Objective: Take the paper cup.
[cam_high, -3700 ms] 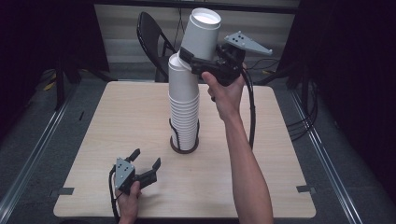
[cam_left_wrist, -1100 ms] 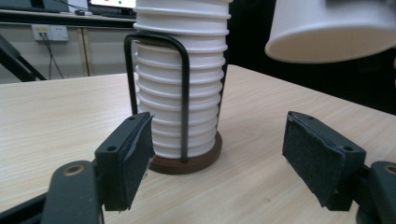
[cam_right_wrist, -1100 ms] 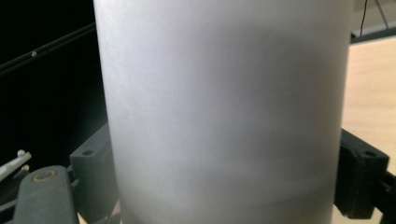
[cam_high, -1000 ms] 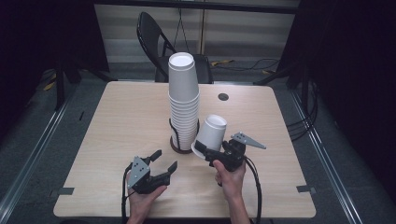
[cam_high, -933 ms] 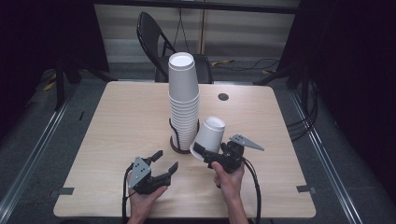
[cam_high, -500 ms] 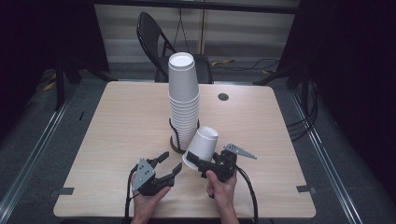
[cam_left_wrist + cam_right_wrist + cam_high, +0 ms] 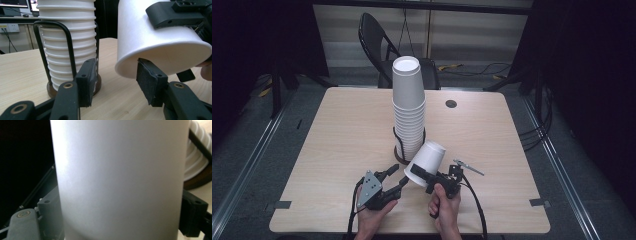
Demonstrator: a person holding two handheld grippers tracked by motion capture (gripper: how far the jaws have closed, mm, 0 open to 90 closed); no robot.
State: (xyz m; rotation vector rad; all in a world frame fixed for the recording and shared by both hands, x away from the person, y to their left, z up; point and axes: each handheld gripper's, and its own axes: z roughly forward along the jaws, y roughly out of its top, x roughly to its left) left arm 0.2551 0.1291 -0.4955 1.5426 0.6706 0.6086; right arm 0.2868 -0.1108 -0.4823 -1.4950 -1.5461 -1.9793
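Note:
A tall stack of white paper cups (image 7: 408, 107) stands in a black wire holder (image 7: 67, 47) on a round wooden base at the table's middle. My right gripper (image 7: 428, 176) is shut on a single white cup (image 7: 427, 157), held tilted just above the table in front of the stack, its wide mouth toward my left gripper (image 7: 396, 179). In the left gripper view the jaws have just been closing and stand half apart. The cup's rim (image 7: 125, 72) lies between them, near the right pad (image 7: 150, 82). In the right gripper view the cup (image 7: 120, 177) spans the jaws.
The wooden table (image 7: 337, 130) has a small dark round hole (image 7: 451, 104) at its back right. A black folding chair (image 7: 377, 35) stands behind the far edge. Dark floor and cables surround the table.
My right gripper has brought the cup down and left, from beside the stack to right in front of my left gripper. The left jaws have narrowed. The left hand has stayed in place.

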